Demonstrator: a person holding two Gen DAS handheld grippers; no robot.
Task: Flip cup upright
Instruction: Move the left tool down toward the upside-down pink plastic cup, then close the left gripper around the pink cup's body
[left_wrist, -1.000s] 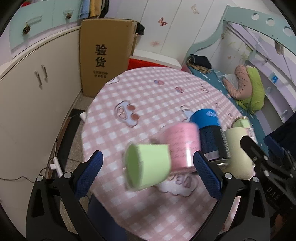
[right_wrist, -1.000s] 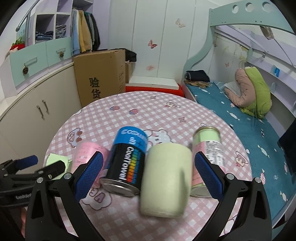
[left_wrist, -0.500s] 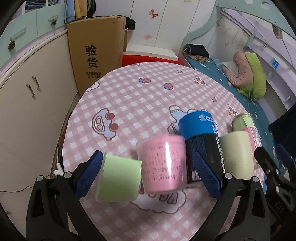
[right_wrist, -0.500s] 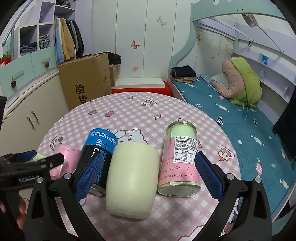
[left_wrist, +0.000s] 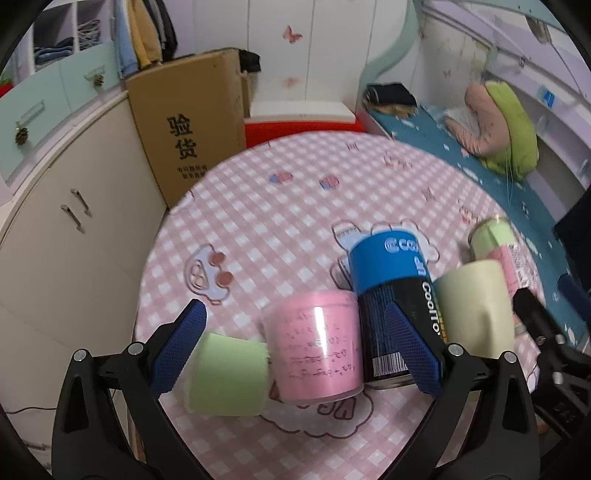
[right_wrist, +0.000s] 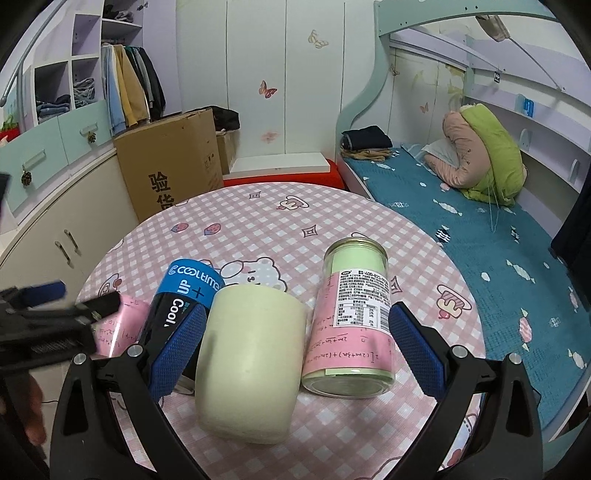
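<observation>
Five containers crowd the near edge of the round pink-checked table (right_wrist: 332, 229), and we log them by size. Largest, the cream cup (right_wrist: 251, 365) stands mouth-down at near centre in the right wrist view, its closed base on top. It sits between the spread blue pads of the right gripper (right_wrist: 295, 354), which we see wide open and holding nothing; whether the left pad touches the cup wall we cannot tell. Just right of the cup stands the tall green-and-pink jar (right_wrist: 351, 325), upright with a printed label. Just left of the cup, the blue-and-black can (right_wrist: 184, 299) stands upright, close against it.

In the left wrist view the row runs left to right: small green cup (left_wrist: 229, 373), pink tub (left_wrist: 317, 347), blue-and-black can (left_wrist: 391, 306), cream cup (left_wrist: 476, 306), jar (left_wrist: 498, 243) at far right. We note the green cup is blurred and tilted, close against the tub. The left gripper (left_wrist: 295, 350) is wide open, gripping nothing, its pads bracketing green cup and tub. A cardboard box (left_wrist: 188, 129) stands beyond the table's far left.
</observation>
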